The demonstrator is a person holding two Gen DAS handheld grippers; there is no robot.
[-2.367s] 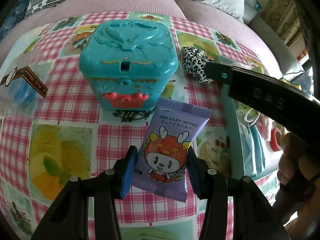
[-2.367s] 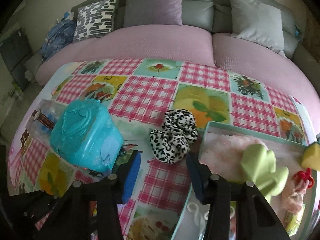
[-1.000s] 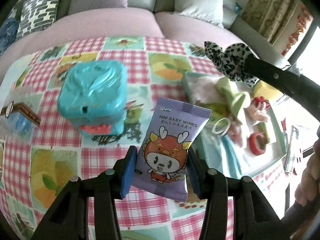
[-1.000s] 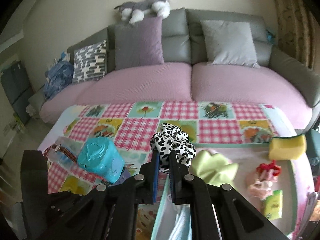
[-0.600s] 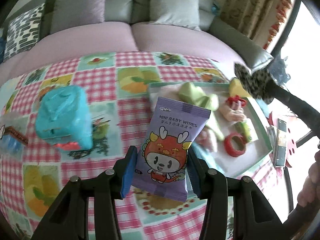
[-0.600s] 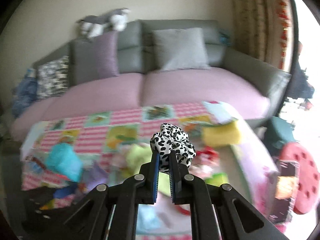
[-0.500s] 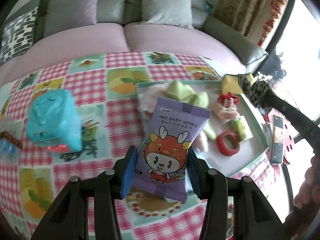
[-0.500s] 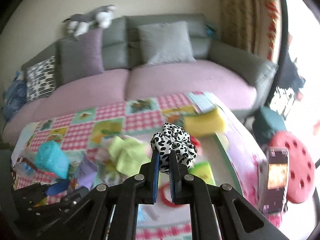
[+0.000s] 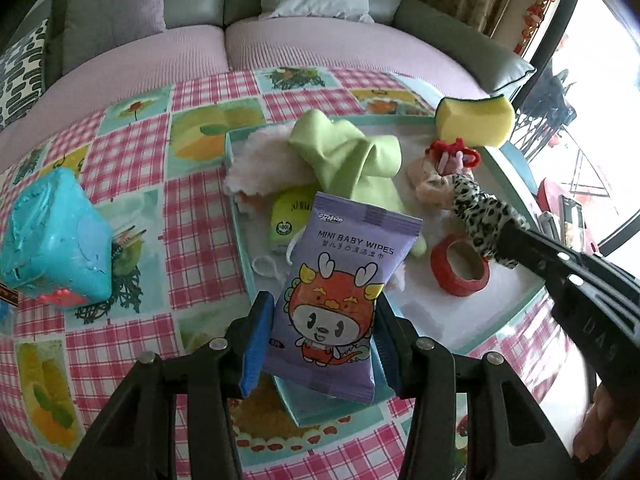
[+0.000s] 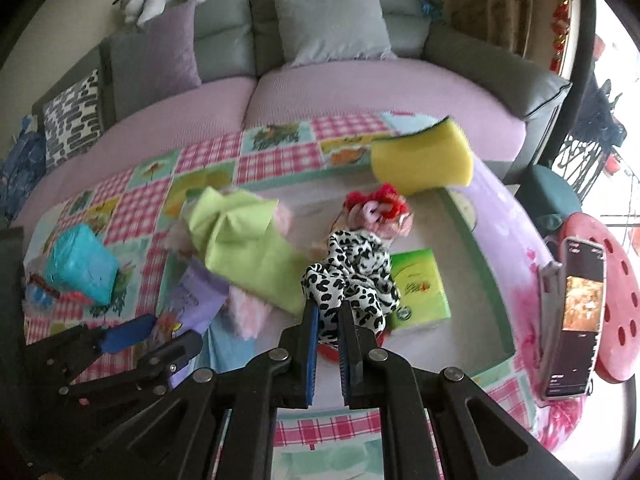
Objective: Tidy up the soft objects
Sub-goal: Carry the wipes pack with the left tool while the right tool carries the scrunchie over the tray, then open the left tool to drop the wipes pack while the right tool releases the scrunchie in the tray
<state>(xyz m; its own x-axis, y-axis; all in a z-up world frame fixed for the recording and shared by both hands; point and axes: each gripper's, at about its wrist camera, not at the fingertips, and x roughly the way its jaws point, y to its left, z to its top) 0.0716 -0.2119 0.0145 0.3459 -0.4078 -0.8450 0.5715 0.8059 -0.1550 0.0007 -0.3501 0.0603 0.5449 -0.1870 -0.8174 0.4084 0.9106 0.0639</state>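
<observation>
My left gripper (image 9: 320, 332) is shut on a purple pack of mini baby wipes (image 9: 340, 296) and holds it above the near left corner of the teal tray (image 9: 492, 336). My right gripper (image 10: 329, 320) is shut on a leopard-print scrunchie (image 10: 352, 276), held low over the tray's middle (image 10: 486, 280); the scrunchie also shows in the left wrist view (image 9: 476, 212). In the tray lie a green cloth (image 9: 348, 156), a pink fluffy cloth (image 9: 264, 164), a yellow sponge (image 9: 476, 120), a red tape roll (image 9: 460, 268) and a green pack (image 10: 416, 288).
A turquoise plastic box (image 9: 52, 236) stands on the checked tablecloth left of the tray. A phone (image 10: 572, 320) leans on a red stool (image 10: 616, 300) at the right. A pink and grey sofa (image 10: 360, 76) runs behind the table.
Both grippers swung right from the turquoise box to over the tray. The right gripper has dropped with the scrunchie to low over the tray's contents.
</observation>
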